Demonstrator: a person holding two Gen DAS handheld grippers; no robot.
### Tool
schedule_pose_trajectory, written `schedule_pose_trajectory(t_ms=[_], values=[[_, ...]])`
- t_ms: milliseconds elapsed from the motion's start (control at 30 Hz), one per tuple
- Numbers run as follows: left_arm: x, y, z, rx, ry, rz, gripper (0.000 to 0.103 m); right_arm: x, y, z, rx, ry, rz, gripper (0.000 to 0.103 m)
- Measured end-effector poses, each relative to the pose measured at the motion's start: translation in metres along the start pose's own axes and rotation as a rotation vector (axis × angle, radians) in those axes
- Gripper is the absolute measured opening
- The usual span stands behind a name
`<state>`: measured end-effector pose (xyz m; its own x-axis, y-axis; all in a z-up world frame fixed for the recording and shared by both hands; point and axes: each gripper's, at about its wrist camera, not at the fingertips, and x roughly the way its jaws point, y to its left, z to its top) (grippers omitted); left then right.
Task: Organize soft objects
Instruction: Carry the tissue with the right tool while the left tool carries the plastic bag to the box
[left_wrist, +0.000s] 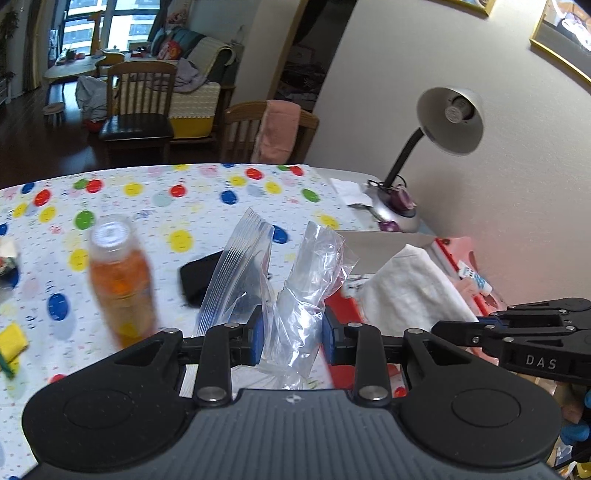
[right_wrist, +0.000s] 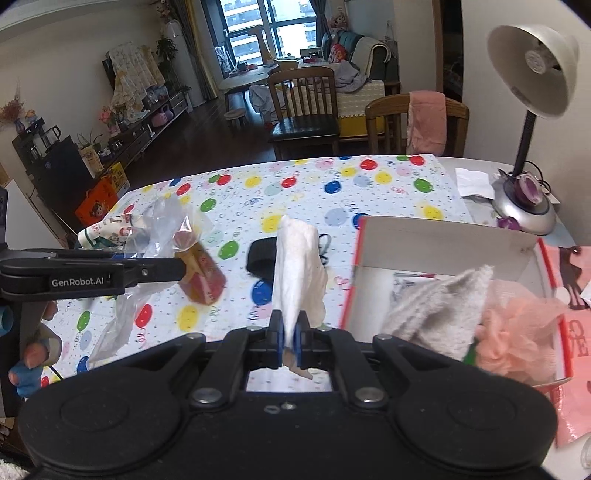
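My left gripper (left_wrist: 291, 332) has its jaws apart, and a clear plastic zip bag (left_wrist: 295, 291) hangs between them, touching the pads loosely. The bag also shows in the right wrist view (right_wrist: 162, 229). My right gripper (right_wrist: 291, 332) is shut on a white cloth (right_wrist: 299, 273) and holds it upright above the table, just left of a red-edged cardboard box (right_wrist: 443, 236). In the box lie a grey cloth (right_wrist: 443, 306) and a peach mesh puff (right_wrist: 517, 332). In the left wrist view the white cloth (left_wrist: 410, 284) hangs at the box (left_wrist: 380, 251).
A bottle of orange liquid (left_wrist: 122, 280) and a black pouch (left_wrist: 199, 277) are on the dotted tablecloth (left_wrist: 147, 199). A desk lamp (right_wrist: 532, 110) stands at the back right. A yellow sponge (left_wrist: 11, 343) lies at the left edge. Wooden chairs (right_wrist: 417, 122) stand behind the table.
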<state>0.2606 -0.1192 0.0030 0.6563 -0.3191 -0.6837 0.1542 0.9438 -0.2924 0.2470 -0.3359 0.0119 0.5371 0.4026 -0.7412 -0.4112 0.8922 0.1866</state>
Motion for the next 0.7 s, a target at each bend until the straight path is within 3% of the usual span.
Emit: schedule_pose_trajectory(t_ms=[433,700], values=[[0.058,-0.086,0.022,0.025,0.03,-0.066,0.03,-0.019,-0.091,-0.006,0.049,-0.016,-0.032,0.007],[0.103,-0.119,0.029,0.025,0.104,-0.081,0.03,-0.021,-0.141,-0.013,0.092,-0.018,-0.061,0.007]])
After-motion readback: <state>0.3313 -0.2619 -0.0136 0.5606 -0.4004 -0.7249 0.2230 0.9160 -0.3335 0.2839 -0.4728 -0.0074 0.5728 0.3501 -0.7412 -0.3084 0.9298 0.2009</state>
